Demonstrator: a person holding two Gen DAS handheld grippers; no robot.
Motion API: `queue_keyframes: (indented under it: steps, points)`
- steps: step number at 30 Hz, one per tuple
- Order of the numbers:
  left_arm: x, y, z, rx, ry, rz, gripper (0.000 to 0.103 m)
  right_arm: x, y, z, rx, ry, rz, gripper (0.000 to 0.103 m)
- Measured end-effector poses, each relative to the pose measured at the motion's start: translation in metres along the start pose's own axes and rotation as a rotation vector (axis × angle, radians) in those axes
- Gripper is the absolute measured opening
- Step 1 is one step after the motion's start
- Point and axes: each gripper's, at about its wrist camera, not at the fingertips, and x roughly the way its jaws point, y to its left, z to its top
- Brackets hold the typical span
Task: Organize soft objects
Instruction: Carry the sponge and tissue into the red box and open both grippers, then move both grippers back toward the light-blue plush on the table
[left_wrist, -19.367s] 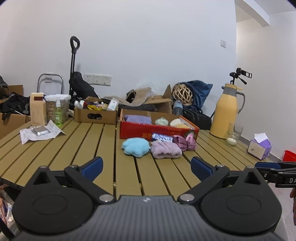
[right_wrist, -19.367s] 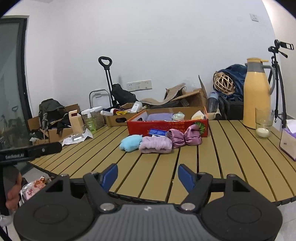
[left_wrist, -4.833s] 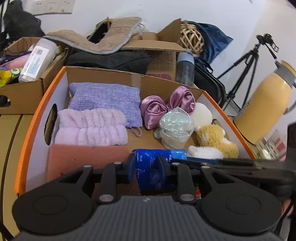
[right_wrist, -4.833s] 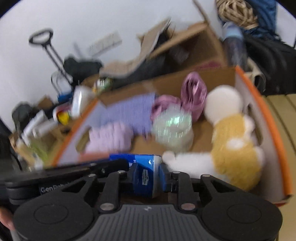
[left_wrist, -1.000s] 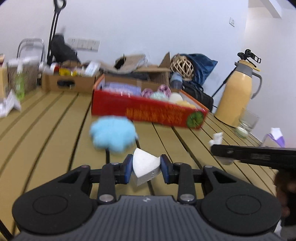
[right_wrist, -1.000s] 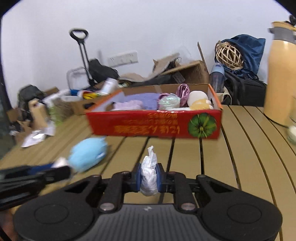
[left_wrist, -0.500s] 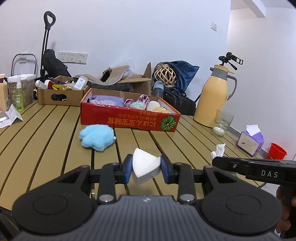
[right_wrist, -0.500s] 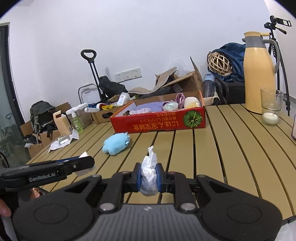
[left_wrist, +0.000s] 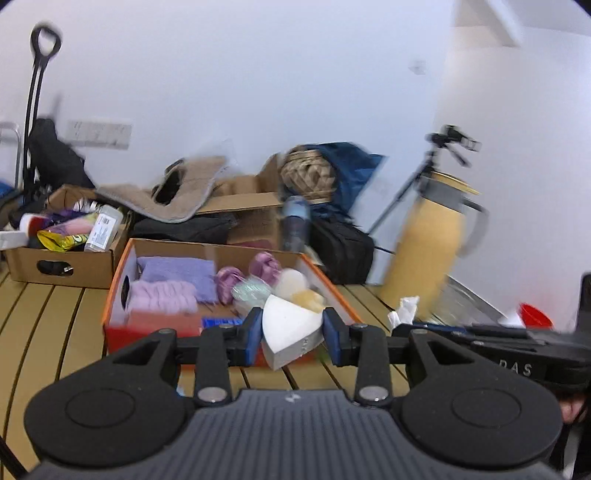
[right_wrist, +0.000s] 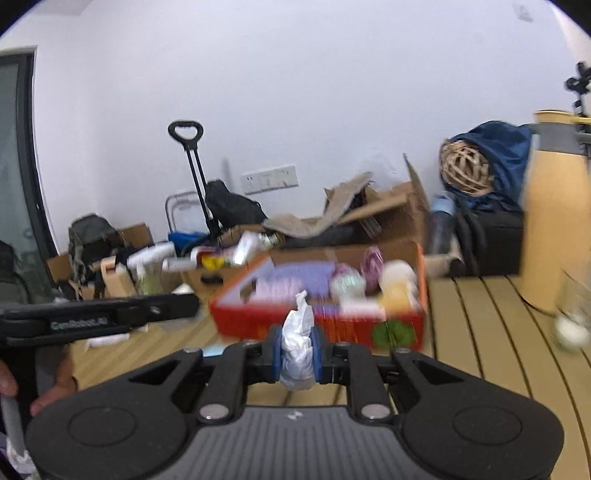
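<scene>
Carrying two soft pieces toward the red box (left_wrist: 118, 325) on the table (left_wrist: 44, 332): left tongs (left_wrist: 291, 334) clamped on a white sponge wedge (left_wrist: 290, 328), grip just eased slightly; right tongs (right_wrist: 297, 350) pinched narrow on a crumpled white wad (right_wrist: 297, 341), possibly tissue, blurred. Next: reach over the rim, release each into free space.

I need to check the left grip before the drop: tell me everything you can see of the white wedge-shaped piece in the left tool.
The white wedge-shaped piece looks like foam or sponge: a smooth, matte white top face, rounded toward the camera and tapering to a point at the far end, with a thick grey-shaded side. It sits tilted between the left tool's blue pads, whose jaws have just been opening slightly, yet both pads touch it. It is held in the air in front of the red cardboard box.
</scene>
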Motion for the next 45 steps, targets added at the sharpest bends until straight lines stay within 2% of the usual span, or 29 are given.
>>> queue_keyframes:
  steps: [2, 5, 7, 9, 11, 12, 16, 17, 18, 20, 26, 33, 39, 45]
  points:
    - [0.041, 0.011, 0.021, -0.017, 0.05, 0.004, 0.035, 0.038, -0.017, 0.027, 0.043, 0.026, 0.001, 0.018]
    - [0.103, 0.032, 0.037, -0.022, 0.109, 0.083, 0.035, 0.104, -0.041, 0.059, 0.092, 0.069, -0.015, 0.018]
    - [0.14, 0.047, 0.043, -0.037, 0.153, 0.106, 0.035, 0.148, -0.059, 0.07, 0.14, 0.113, -0.024, 0.018]
    - [0.168, 0.061, 0.044, -0.072, 0.183, 0.136, 0.036, 0.189, -0.079, 0.074, 0.205, 0.152, -0.057, 0.018]
    - [0.191, 0.069, 0.042, -0.093, 0.22, 0.135, 0.036, 0.217, -0.093, 0.072, 0.234, 0.174, -0.075, 0.021]
    - [0.2, 0.071, 0.039, -0.081, 0.231, 0.142, 0.036, 0.231, -0.1, 0.07, 0.236, 0.188, -0.088, 0.021]
    - [0.22, 0.075, 0.028, -0.046, 0.256, 0.161, 0.039, 0.267, -0.118, 0.06, 0.23, 0.242, -0.142, 0.023]
    - [0.222, 0.077, 0.027, -0.051, 0.257, 0.162, 0.045, 0.273, -0.119, 0.058, 0.221, 0.259, -0.145, 0.023]
    - [0.224, 0.078, 0.026, -0.055, 0.258, 0.16, 0.053, 0.279, -0.119, 0.055, 0.216, 0.277, -0.146, 0.025]
    - [0.226, 0.078, 0.026, -0.054, 0.257, 0.164, 0.06, 0.286, -0.12, 0.052, 0.213, 0.311, -0.101, 0.046]
    - [0.214, 0.083, 0.032, -0.057, 0.256, 0.162, 0.061, 0.279, -0.11, 0.058, 0.165, 0.293, -0.145, 0.057]
    - [0.158, 0.082, 0.055, -0.043, 0.204, 0.179, 0.064, 0.231, -0.09, 0.086, 0.086, 0.23, -0.175, 0.064]
    - [0.072, 0.069, 0.068, 0.002, 0.129, 0.192, 0.064, 0.159, -0.067, 0.108, 0.041, 0.17, -0.195, 0.066]
    - [-0.027, 0.047, 0.064, 0.057, 0.021, 0.201, 0.068, 0.076, -0.027, 0.113, -0.042, 0.094, -0.21, 0.074]
